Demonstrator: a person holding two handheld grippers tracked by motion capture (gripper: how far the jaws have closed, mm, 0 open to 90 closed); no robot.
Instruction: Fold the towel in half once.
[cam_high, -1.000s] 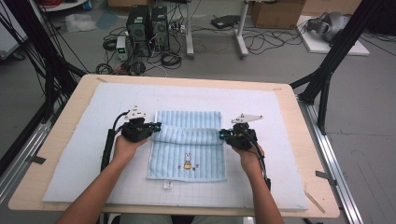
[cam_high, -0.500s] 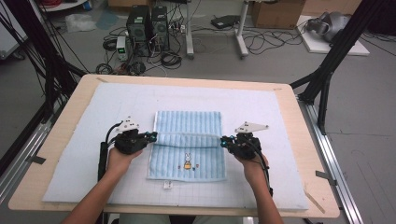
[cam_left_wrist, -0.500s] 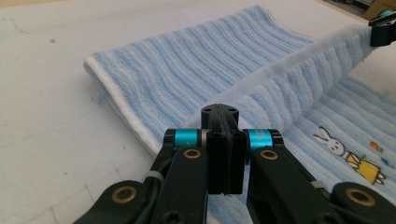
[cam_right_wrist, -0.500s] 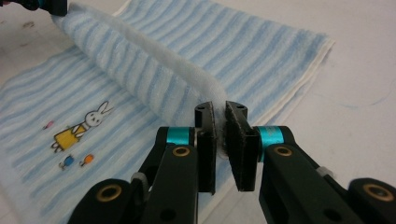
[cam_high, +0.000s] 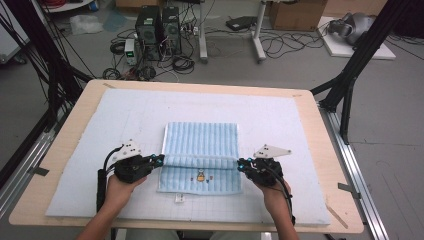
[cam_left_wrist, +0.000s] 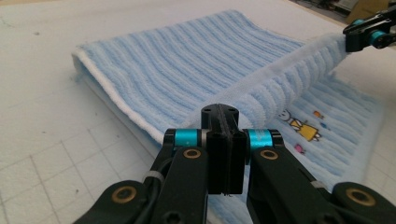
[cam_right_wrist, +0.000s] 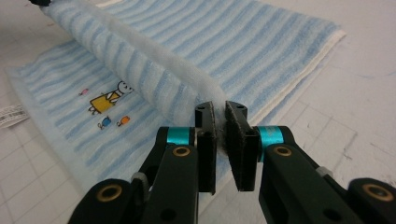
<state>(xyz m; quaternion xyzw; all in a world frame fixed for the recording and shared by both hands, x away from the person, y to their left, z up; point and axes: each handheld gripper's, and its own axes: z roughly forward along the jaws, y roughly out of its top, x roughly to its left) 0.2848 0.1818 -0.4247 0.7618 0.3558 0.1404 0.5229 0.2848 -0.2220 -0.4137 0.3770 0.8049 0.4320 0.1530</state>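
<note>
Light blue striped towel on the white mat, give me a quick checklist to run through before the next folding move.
1. Left tongs shut on a corner of the light blue striped terry towel: ok.
2. Right tongs pinching the other corner, cloth between the pads: ok.
3. Lifted edge stretched straight between both tongs, no sag: ok.
4. Folded far part of the towel flat on the white gridded mat: ok.
5. Cartoon figure print on the near part uncovered: ok.
6. Near hem square with the far fold: cannot tell.
</note>
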